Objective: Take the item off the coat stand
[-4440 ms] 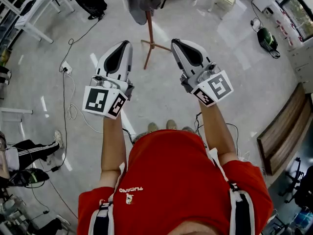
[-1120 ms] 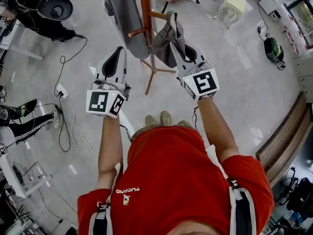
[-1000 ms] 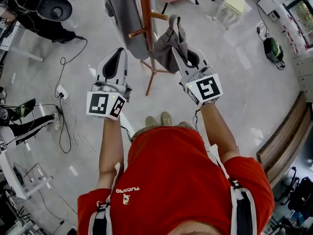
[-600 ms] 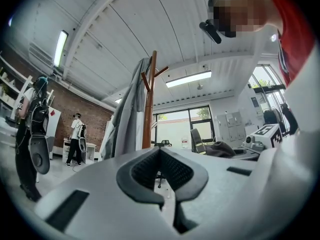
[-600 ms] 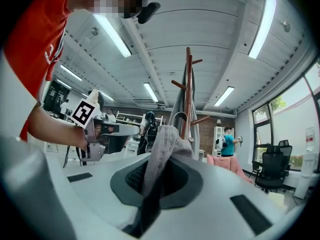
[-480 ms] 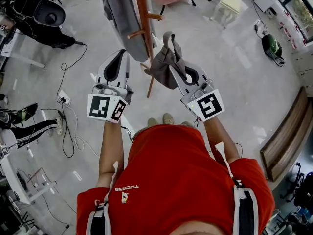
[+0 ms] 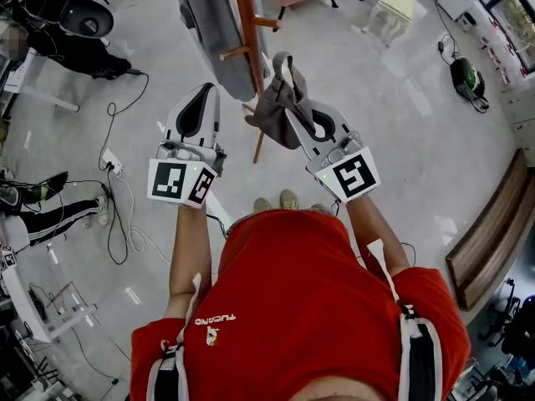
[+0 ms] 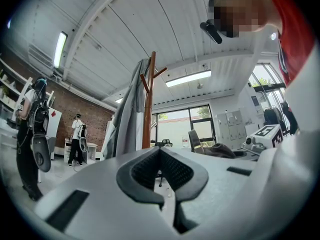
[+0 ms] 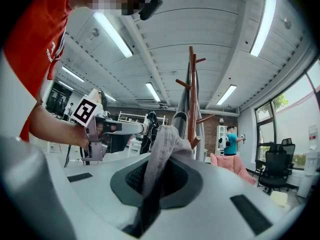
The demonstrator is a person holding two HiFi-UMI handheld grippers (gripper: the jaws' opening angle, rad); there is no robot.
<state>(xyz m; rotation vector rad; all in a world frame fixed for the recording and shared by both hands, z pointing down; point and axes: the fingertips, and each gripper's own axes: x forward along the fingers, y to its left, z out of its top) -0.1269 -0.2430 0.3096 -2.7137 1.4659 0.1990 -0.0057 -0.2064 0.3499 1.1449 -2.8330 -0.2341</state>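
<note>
Snag risk first: grey cloth item (image 7: 272, 107) hangs from my right gripper (image 7: 294, 117), jaws clamped on thin fold, just beside coat stand (image 7: 248, 32). Its strap loop (image 7: 284, 63) sits near peg (image 7: 267, 23); careless pull could hook it, rock stand, drag grey coat (image 7: 205, 19). Fold could slip too. My left gripper (image 7: 211, 88): jaws together, empty. Cables (image 7: 113, 182) on floor, near my feet.

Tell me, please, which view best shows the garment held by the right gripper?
The head view: the whole garment shows, held by the right gripper beside the coat stand. The right gripper view shows only the fold pinched in its shut jaws; the left gripper view, at most a small dark heap.
</note>
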